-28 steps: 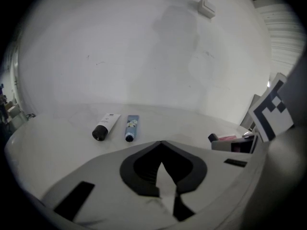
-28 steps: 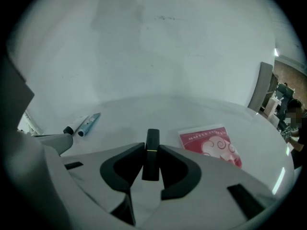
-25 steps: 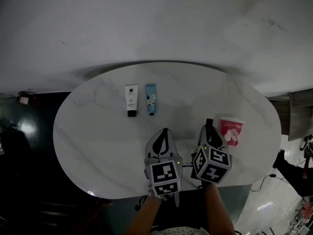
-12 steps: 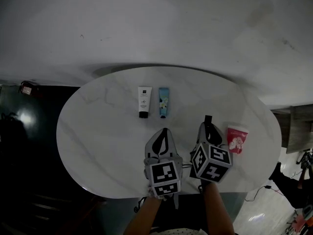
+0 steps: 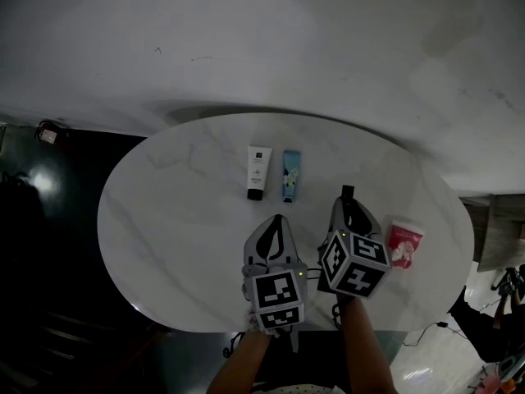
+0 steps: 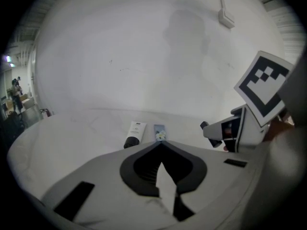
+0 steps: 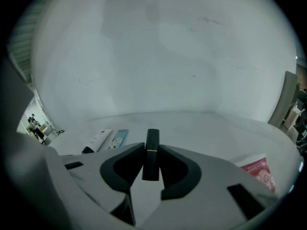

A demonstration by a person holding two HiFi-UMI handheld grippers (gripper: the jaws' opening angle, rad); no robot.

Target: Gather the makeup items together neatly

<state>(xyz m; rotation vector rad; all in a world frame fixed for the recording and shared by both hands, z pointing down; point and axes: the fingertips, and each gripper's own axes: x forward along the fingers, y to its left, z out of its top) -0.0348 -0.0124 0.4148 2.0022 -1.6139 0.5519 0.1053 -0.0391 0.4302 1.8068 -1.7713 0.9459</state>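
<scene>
My right tool (image 7: 151, 153) is clamped on a black lipstick (image 7: 152, 137), and my left tool (image 6: 161, 146) is closed with nothing in it. Ahead on the surface (image 5: 180, 212), a white tube (image 5: 257, 171) and a blue tube (image 5: 291, 176) lie side by side — a pink packet (image 5: 405, 245) sits just right of my right tool.

Side by side, white tube (image 5: 257, 171) and blue tube (image 5: 291, 175) lying flat, black lipstick (image 5: 348, 195) in right tool (image 7: 151, 148), red sachet (image 5: 404, 244) apart.

Smooth white grey-veined marble-look oval tabletop (image 5: 180, 220) shining faintly, slim black plastic lipstick tube (image 7: 151, 152) looking satiny, white plastic squeeze tube (image 5: 257, 167) looking matt.
</scene>
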